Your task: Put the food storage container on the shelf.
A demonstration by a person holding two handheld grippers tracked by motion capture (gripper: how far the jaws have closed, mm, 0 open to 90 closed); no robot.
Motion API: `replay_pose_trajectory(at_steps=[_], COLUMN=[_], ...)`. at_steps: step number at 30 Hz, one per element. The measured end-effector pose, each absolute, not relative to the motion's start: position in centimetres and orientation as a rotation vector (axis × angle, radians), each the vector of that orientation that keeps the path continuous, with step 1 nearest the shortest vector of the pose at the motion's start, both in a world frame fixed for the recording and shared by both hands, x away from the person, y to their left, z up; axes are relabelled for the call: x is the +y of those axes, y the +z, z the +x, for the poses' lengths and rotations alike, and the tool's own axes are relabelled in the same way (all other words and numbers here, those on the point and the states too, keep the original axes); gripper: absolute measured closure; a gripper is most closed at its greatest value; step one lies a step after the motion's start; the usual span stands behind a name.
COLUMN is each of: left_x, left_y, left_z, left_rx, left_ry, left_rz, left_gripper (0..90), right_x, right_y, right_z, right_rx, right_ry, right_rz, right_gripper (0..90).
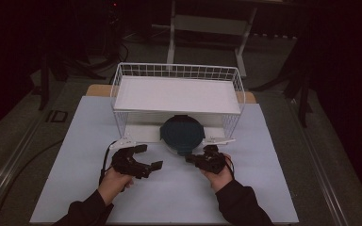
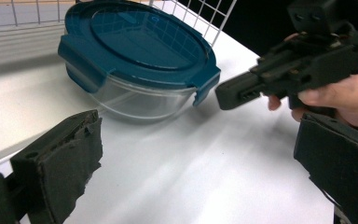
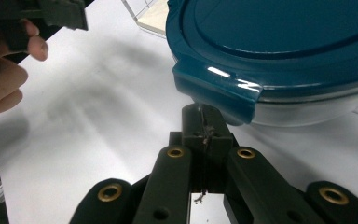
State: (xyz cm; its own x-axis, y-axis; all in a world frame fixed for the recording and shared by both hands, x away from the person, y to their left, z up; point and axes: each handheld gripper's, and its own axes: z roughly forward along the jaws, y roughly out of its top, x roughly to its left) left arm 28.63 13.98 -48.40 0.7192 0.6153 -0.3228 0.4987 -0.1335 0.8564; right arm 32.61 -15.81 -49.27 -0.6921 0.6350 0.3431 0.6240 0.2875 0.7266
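Observation:
A round glass container with a dark teal clip lid (image 1: 183, 133) (image 2: 140, 51) (image 3: 284, 42) stands on the white table, half under the wire rack. My left gripper (image 1: 147, 157) (image 2: 193, 135) is open, its jaws wide apart and empty, pointing at the container from the left front. My right gripper (image 1: 189, 159) (image 2: 228, 93) (image 3: 204, 116) is shut with nothing between the jaws. Its tips sit just below one of the lid's latch tabs (image 3: 219, 88); I cannot tell whether they touch it. The left gripper (image 3: 51, 14) and its hand also show across the table.
A white wire rack (image 1: 176, 94) with a flat shelf stands at the back of the white table top (image 1: 169, 197), its low feet beside the container. Dark floor and stand legs surround the table.

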Motion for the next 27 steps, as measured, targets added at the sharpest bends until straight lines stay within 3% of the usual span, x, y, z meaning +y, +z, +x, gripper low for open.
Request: replay_pose_trajectory(at_steps=[27], left_x=[14.4], left_y=[-49.0], left_z=[28.5], left_rx=[0.883], left_ry=[0.166], left_rz=[1.733], left_gripper=[1.4], right_x=[-13.8], right_y=[-49.4], right_z=[36.5], right_rx=[2.448], right_ry=[1.391], right_rz=[1.245], right_gripper=[89.7])
